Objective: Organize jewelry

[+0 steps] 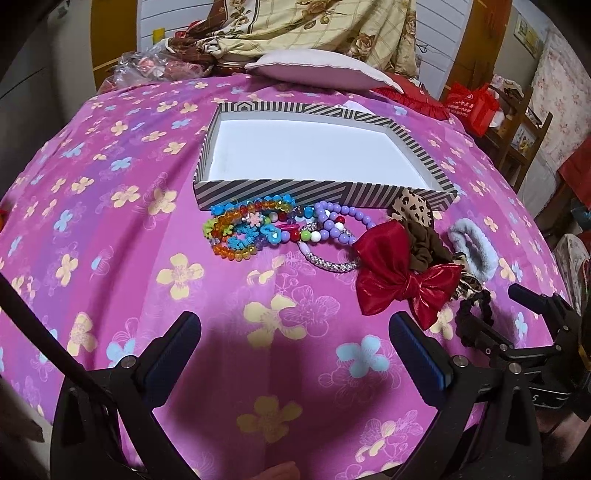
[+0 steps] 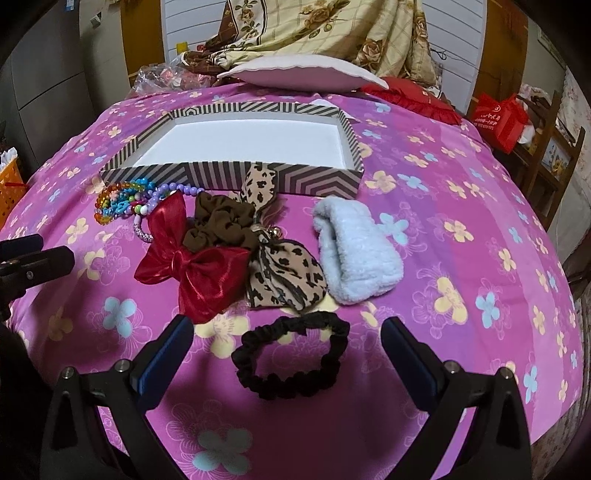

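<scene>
pink floral bedspread, white pillow, floral quilt, wooden shelf at right

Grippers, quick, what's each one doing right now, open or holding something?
Left gripper: open, holding nothing, over bare pink cloth.
Right gripper: open, holding nothing; black scrunchie lies between its fingers, ungripped.

The red bow hides part of the brown scrunchie; leopard scrunchie partly hidden

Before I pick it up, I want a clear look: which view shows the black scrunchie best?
The right wrist view: the black scrunchie lies whole and unobstructed on the bedspread. In the left wrist view it sits far right, partly hidden behind the right gripper.
</scene>
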The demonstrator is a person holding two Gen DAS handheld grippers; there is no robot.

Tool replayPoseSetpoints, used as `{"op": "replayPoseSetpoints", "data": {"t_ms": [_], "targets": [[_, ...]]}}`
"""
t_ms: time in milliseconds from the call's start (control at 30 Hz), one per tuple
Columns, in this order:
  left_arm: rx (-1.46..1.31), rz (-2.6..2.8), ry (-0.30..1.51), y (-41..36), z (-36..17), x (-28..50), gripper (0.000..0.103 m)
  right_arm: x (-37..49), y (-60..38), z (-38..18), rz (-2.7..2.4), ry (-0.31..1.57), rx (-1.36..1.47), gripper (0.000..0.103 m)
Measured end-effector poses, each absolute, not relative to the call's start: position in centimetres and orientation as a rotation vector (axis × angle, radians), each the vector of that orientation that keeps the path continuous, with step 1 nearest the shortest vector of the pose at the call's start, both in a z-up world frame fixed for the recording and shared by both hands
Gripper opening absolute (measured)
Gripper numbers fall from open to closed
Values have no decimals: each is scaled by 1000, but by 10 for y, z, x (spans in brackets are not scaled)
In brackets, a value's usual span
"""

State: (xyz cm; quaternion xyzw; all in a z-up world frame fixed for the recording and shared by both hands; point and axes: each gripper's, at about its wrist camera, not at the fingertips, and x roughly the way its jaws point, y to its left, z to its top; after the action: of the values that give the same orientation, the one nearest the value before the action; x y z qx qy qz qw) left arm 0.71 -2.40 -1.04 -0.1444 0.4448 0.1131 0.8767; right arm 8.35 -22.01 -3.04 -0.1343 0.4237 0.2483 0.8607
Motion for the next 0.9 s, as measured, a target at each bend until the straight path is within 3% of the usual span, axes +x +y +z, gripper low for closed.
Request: {"op": "replayPoseSetpoints", "data": {"t_ms": [900], "targets": [[-303,230,944,-20,-16,7,64,85,-225,-31,510,891,-281,103]]}}
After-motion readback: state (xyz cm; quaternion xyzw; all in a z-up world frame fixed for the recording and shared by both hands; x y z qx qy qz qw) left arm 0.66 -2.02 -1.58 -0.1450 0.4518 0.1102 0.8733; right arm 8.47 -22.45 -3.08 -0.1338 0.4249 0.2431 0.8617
